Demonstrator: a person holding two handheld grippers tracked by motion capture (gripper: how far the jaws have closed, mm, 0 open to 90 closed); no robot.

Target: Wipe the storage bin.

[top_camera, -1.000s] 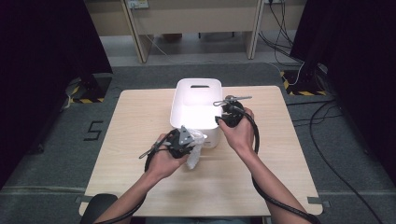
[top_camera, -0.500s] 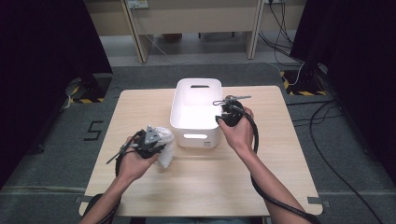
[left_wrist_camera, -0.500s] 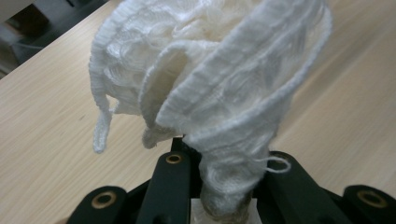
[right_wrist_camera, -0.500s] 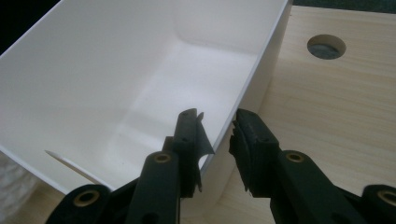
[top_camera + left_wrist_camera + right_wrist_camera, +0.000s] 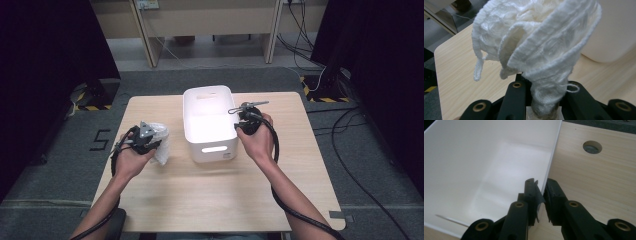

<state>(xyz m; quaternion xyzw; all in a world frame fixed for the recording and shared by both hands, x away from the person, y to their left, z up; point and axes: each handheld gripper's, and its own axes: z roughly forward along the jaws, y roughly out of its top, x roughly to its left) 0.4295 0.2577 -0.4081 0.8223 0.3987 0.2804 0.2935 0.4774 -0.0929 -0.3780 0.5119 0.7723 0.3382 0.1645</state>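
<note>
Clamping ribbed white knit cloth (image 5: 534, 47), left hand-held gripper (image 5: 145, 137); smooth bin (image 5: 207, 107) beside.

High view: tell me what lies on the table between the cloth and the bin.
Nothing: in the high view a bare strip of table separates the white cloth, held in the left gripper, from the bin.

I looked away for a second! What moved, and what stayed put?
The left gripper, shut on the white knitted cloth, carried it leftward away from the white plastic bin. The right gripper has just closed its jaws on the bin's wall. The bin stayed put.
</note>
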